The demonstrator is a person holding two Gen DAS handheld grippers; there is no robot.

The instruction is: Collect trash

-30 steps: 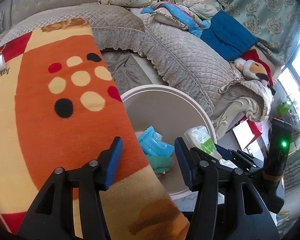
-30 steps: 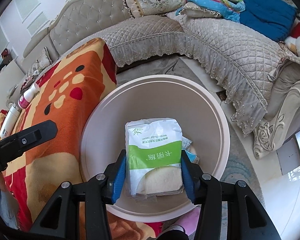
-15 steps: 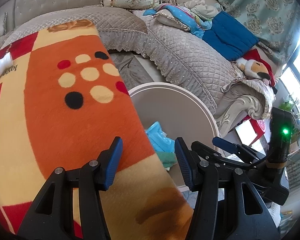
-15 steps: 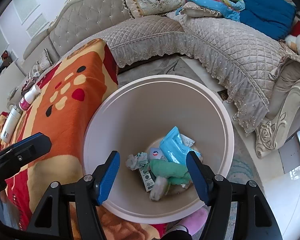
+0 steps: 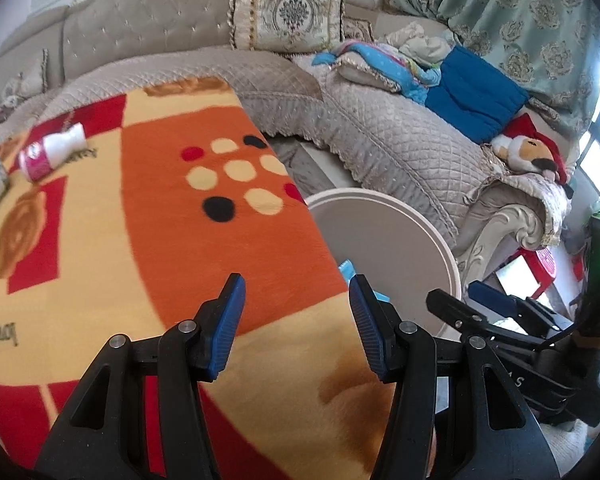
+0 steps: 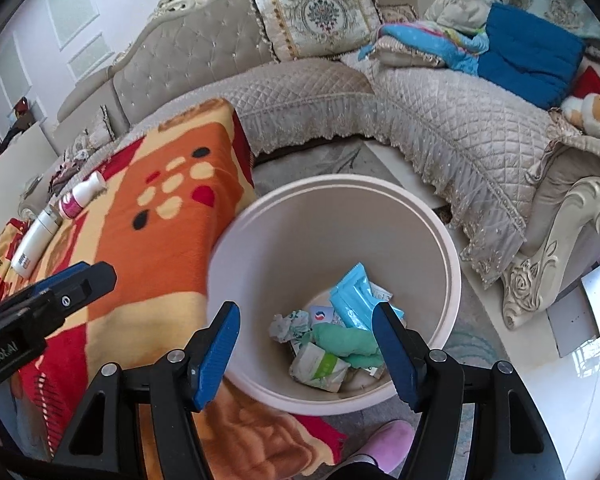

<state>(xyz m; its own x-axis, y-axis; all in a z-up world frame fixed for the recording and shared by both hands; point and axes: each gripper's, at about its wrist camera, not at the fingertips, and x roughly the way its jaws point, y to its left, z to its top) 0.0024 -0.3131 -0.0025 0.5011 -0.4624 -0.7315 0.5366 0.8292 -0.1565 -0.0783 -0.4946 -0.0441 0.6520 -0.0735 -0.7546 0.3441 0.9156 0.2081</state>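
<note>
Sofa: L-shaped, grey-beige quilted cover with diamond stitching and lace-fringed hem; tufted backrest, carved cream armrest at the near end.
Blanket: thick fleece, orange, yellow and red blocks with round cream, black and red spots; draped over a flat surface beside the bin.
Bin: round, smooth pale plastic, open top, standing on the floor between blanket edge and sofa skirt.
Blue cushion: soft, rectangular, lying on the sofa seat among crumpled bedding.
Embroidered pillow: square, cream with ornate centre motif and corded edge, propped against the backrest.
Left gripper: black frame, ribbed blue pads; jaws parted, nothing between them, hovering over the blanket near the bin rim.
Right gripper: same build; jaws just widened to a broad gap, empty, poised above the bin mouth.
Plush toy: orange and white with red cap, resting on the armrest.
White tube: long, smooth cylinder, lying on the blanket's far end.
Pink-labelled bottle: small, white, waisted, lying on its side on the blanket, next to the tube.
Trash: in the bin's bottom, loosely heaped.
Green-and-white packet: flat, crinkled plastic, lowest in the heap.
Blue wrapper: glossy foil with serrated ends, leaning on the bin wall.
Green cloth-like wad: soft, rolled.
Crumpled paper: grey-white ball.
Pink slipper: fuzzy, on the floor just below the bin.
</note>
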